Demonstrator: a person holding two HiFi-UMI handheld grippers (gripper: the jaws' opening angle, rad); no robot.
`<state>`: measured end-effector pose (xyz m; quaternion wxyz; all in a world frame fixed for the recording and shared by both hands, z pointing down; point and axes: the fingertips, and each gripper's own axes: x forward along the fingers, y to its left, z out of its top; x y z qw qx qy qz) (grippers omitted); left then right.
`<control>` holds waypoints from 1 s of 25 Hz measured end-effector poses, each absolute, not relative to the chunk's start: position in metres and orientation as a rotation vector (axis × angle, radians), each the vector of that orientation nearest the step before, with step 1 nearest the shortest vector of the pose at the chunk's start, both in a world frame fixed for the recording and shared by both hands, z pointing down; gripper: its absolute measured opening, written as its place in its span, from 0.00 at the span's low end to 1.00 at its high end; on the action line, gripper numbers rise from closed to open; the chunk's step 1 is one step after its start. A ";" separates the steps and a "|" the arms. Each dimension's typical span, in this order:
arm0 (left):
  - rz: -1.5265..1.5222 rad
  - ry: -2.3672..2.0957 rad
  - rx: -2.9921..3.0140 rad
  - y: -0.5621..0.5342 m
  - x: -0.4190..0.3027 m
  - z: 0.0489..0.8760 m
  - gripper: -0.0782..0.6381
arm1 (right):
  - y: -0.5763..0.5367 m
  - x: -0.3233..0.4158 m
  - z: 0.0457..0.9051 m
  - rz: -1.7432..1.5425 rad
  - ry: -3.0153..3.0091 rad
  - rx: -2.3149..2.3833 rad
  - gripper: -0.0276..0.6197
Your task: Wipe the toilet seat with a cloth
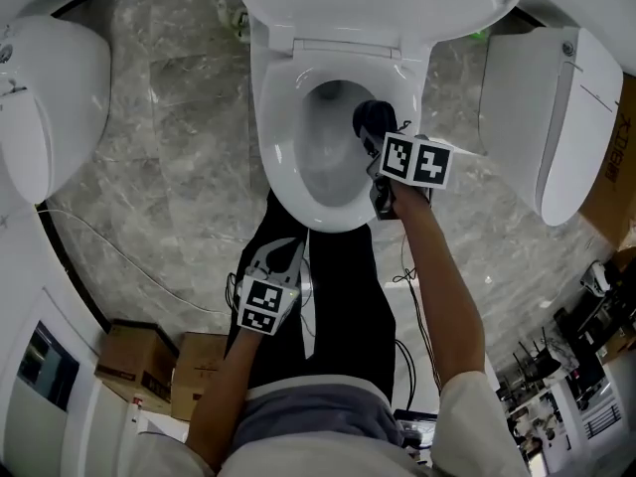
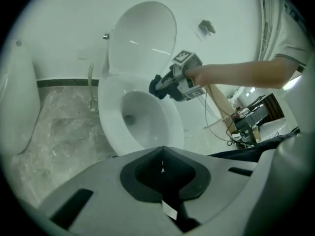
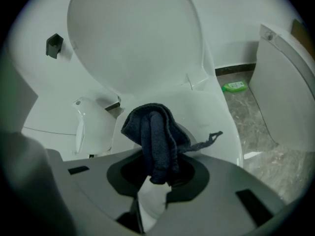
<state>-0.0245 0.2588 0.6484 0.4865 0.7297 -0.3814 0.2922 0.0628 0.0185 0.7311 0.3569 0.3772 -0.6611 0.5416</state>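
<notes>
I am holding the left hand-held gripper (image 2: 162, 170) closed and empty. The right hand-held gripper (image 3: 155, 180) is pinching the cloth (image 3: 155, 129), which risks slipping into the bowl (image 1: 326, 152).

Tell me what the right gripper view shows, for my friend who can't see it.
The right gripper has its jaws shut on a bunched dark blue cloth, just above the white toilet seat. The toilet's lid stands raised behind it.

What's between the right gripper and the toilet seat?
A dark cloth, clamped in the right gripper, hangs before the toilet seat: see the right gripper view.
</notes>
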 end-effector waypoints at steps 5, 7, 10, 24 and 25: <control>0.605 -1.031 1.752 0.250 -0.026 0.621 0.12 | -0.008 0.052 0.749 1.389 -1.679 0.950 0.16; 0.584 -1.058 1.764 0.244 -0.027 0.613 0.12 | -0.016 0.049 0.756 1.384 -1.659 0.938 0.16; 0.566 -1.089 1.751 0.240 -0.034 0.610 0.12 | -0.028 0.046 0.766 1.368 -1.623 0.928 0.16; 0.524 -1.074 1.728 0.248 -0.048 0.607 0.12 | -0.046 0.009 0.773 1.253 -1.588 0.856 0.16; 0.520 -1.079 1.724 0.248 -0.050 0.607 0.12 | -0.046 0.007 0.774 1.238 -1.586 0.855 0.16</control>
